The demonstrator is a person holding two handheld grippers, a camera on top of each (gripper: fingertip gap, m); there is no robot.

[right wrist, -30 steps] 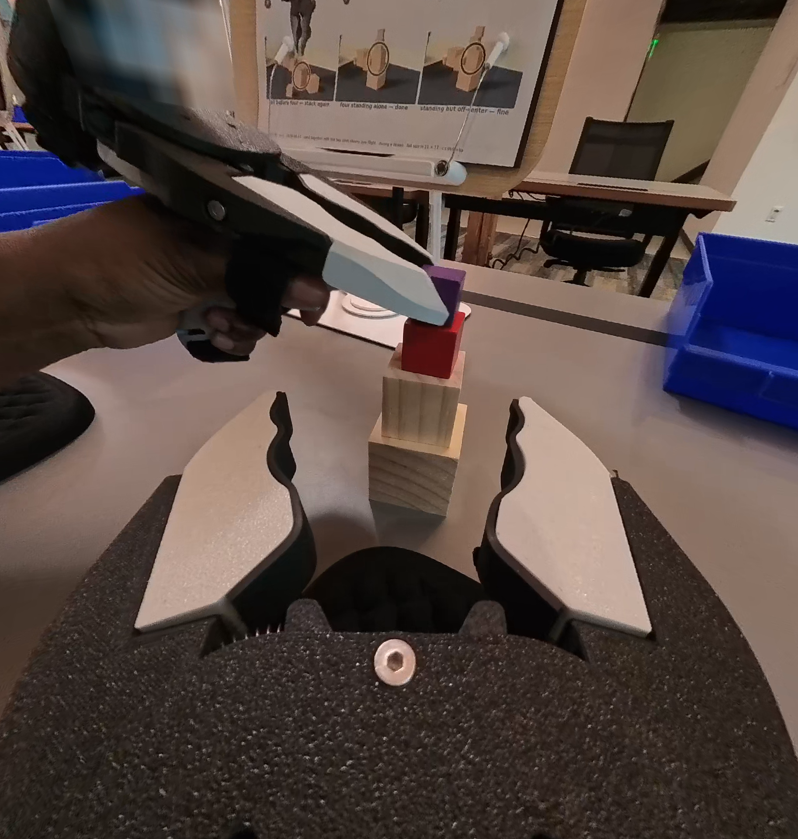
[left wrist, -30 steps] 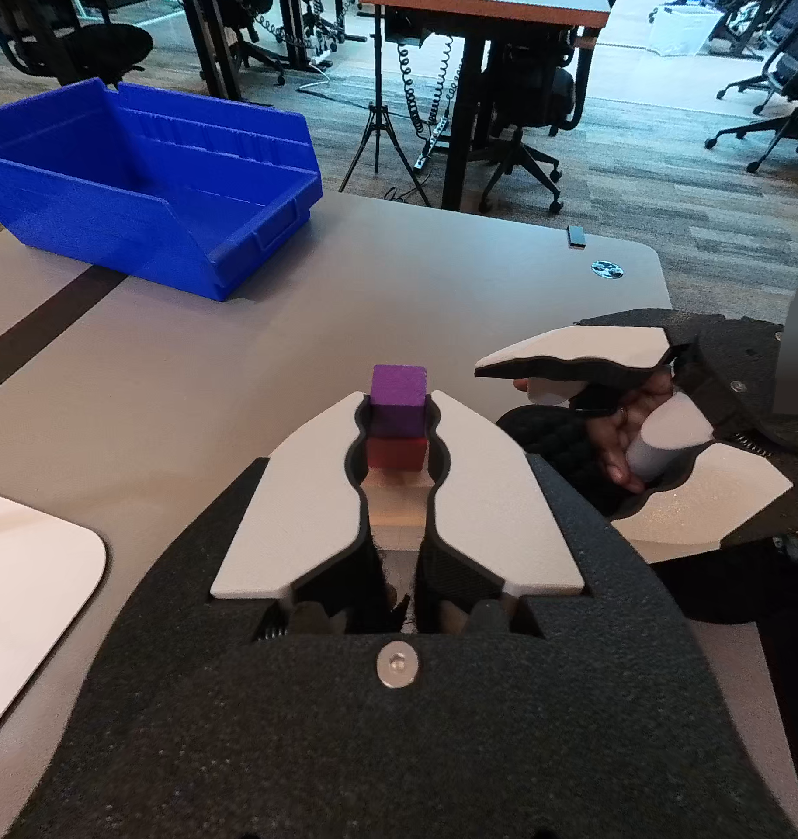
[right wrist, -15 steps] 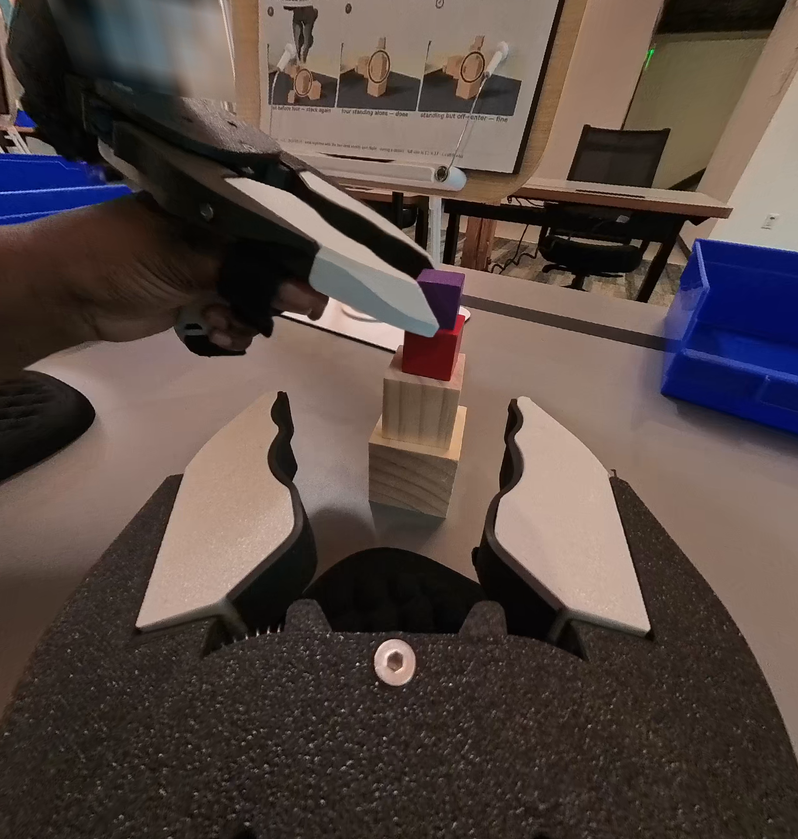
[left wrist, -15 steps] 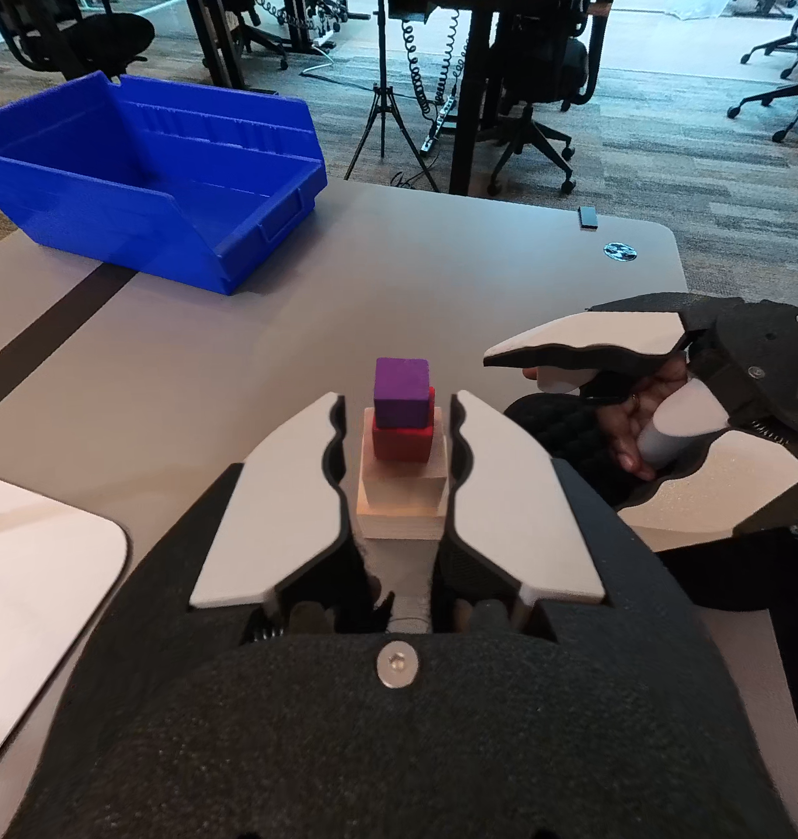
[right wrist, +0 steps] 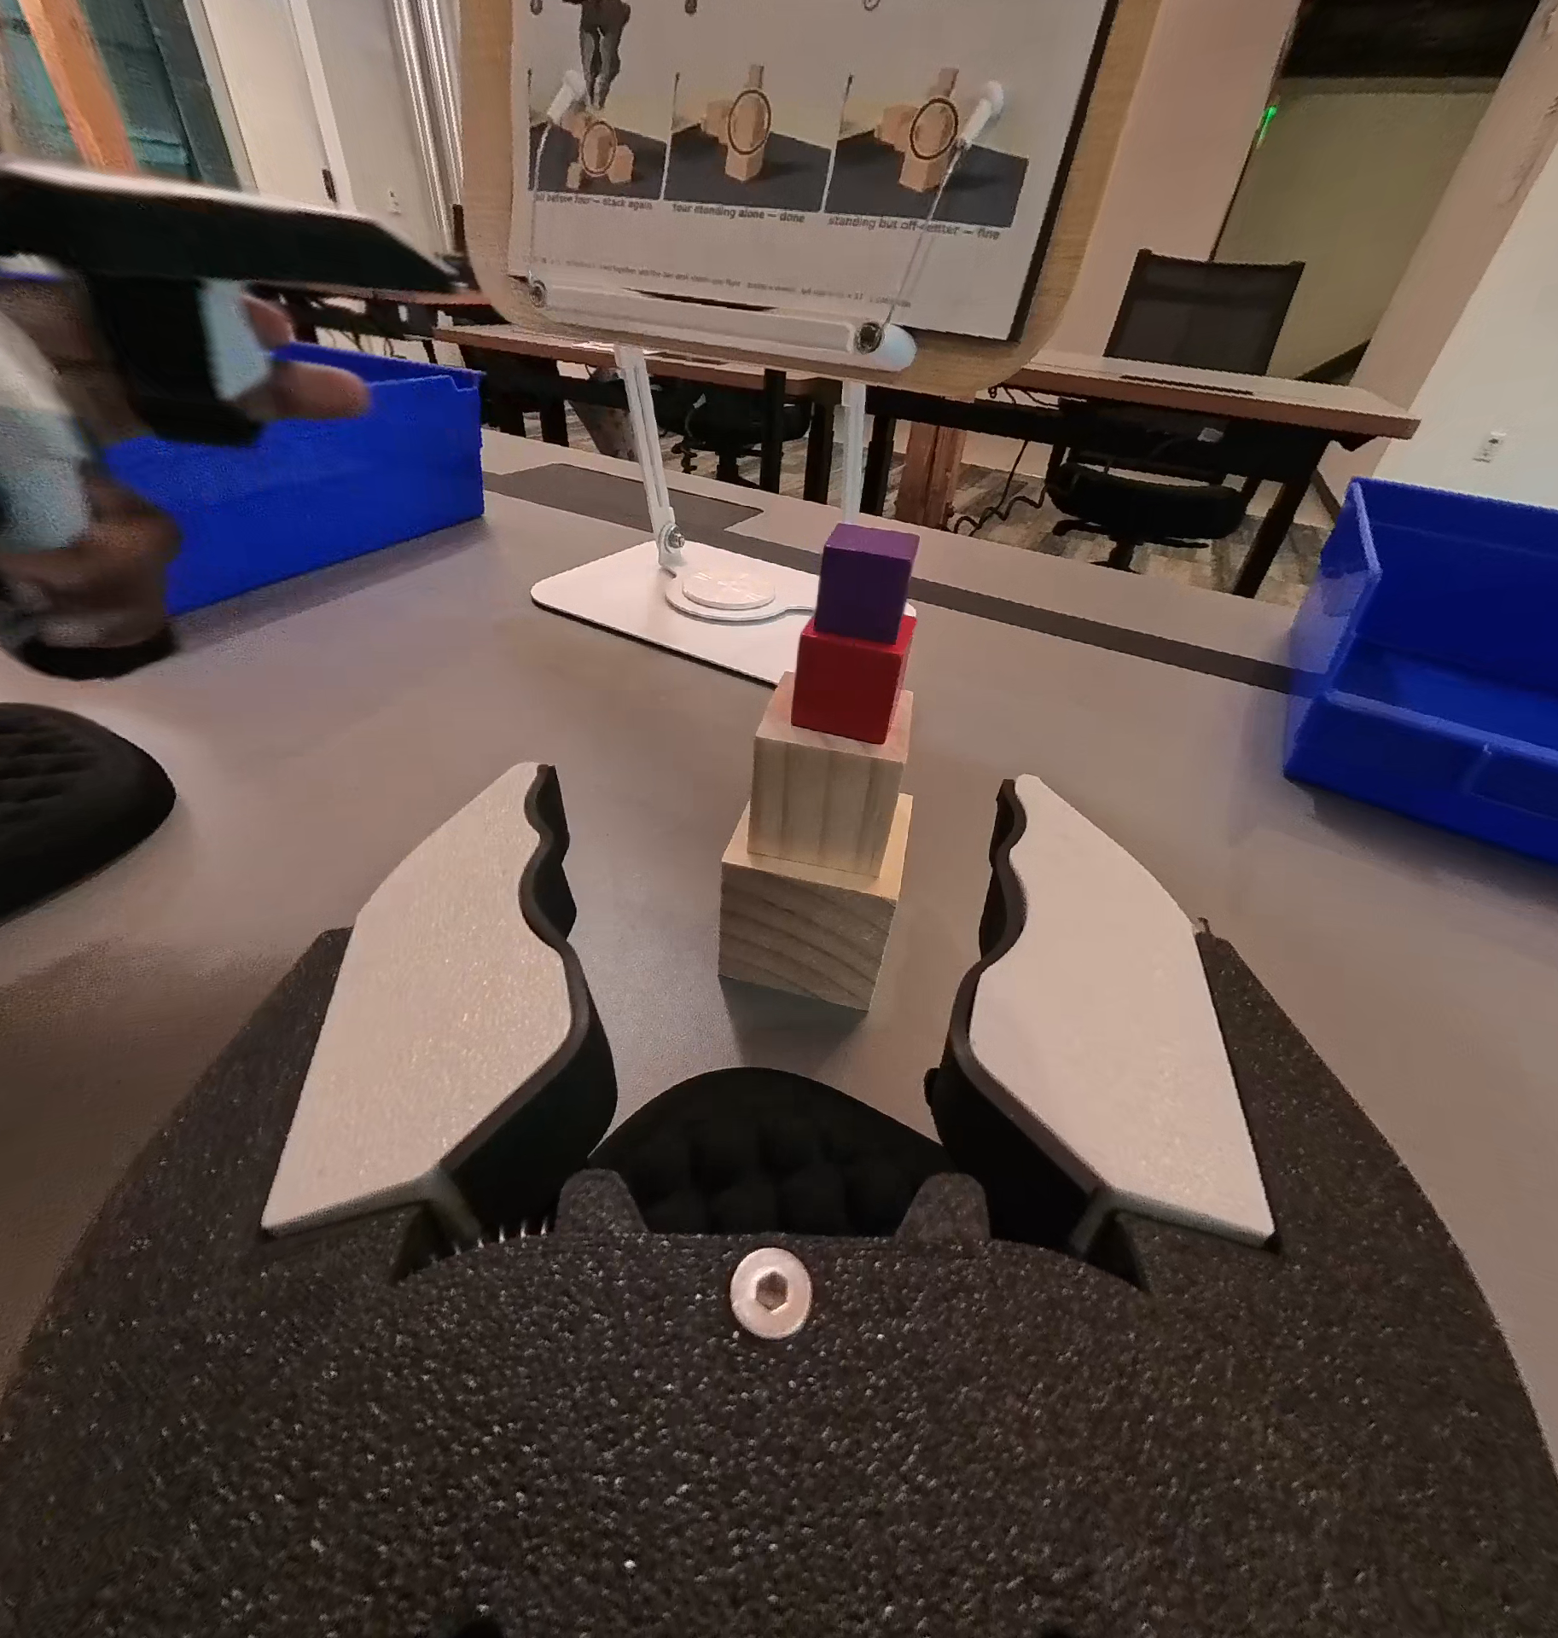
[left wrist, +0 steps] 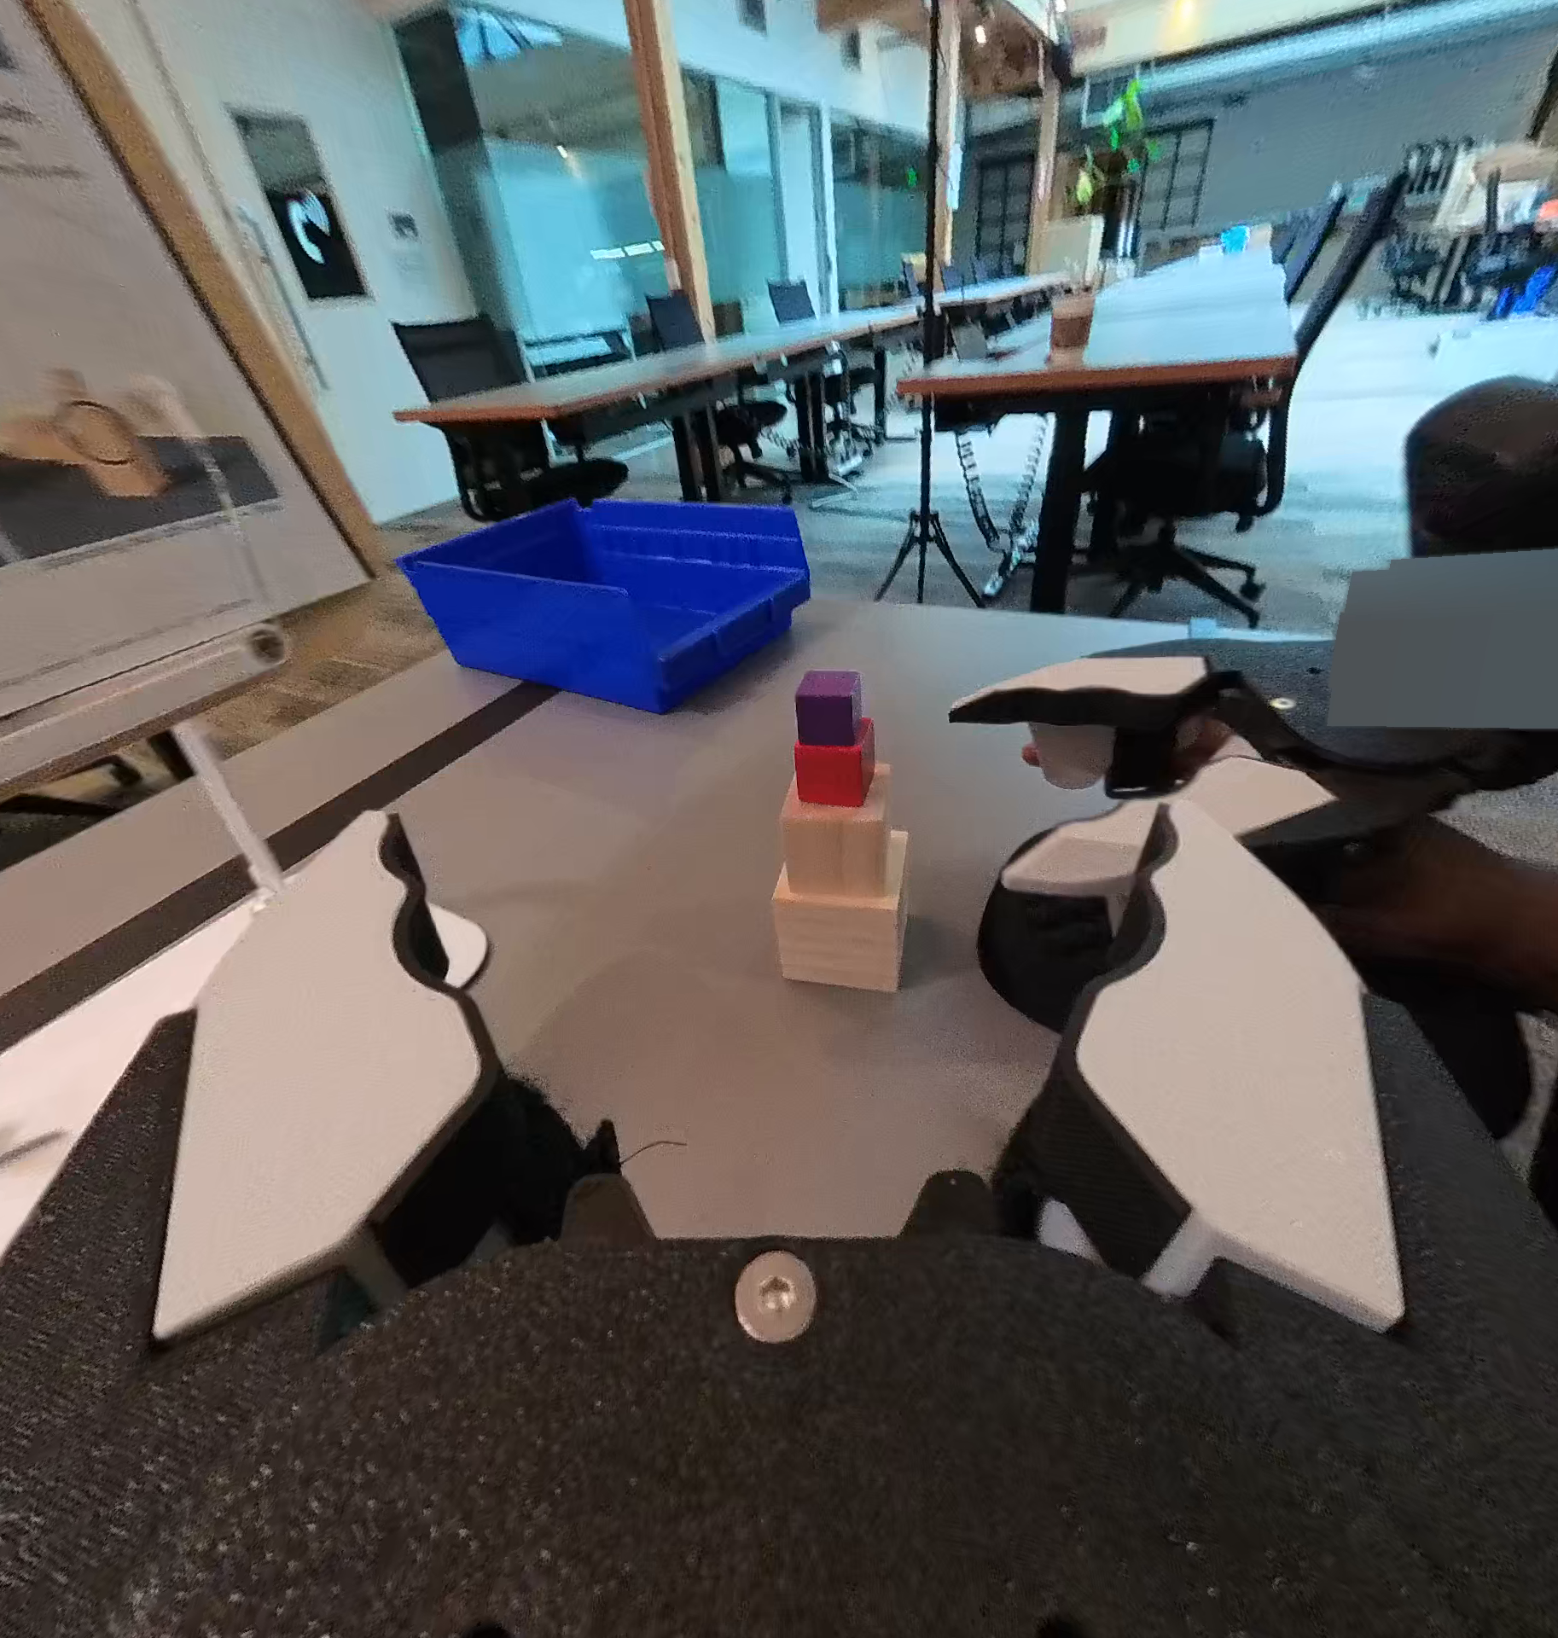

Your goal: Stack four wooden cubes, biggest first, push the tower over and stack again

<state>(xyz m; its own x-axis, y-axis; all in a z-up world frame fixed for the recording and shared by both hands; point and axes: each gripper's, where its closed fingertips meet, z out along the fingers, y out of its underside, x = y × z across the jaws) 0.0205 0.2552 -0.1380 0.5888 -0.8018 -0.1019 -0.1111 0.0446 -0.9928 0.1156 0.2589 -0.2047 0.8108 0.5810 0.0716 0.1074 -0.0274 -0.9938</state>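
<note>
A stack of blocks stands on the grey table: a purple cube on a red cube, on a smaller wooden block, on a larger wooden block. My left gripper is wide open and empty, back from the stack. My right gripper is open and empty; the stack stands just ahead of its fingertips, untouched. In the right wrist view the purple cube tops the red cube. The right gripper also shows in the left wrist view, to the right of the stack.
A blue bin sits behind the stack, and more blue bins stand at right and left. A white stand base holds a picture board behind the stack. A black pad lies at left. To the red cube: right tips about 4 centimetres, left tips about 12 centimetres. From my right tips it is roughly 6 centimetres to the smaller wooden block; from my left, 12 centimetres.
My left gripper let go of the purple cube, opened wide and drew back from the stack. The purple cube stays on the red cube. The right gripper held still.
</note>
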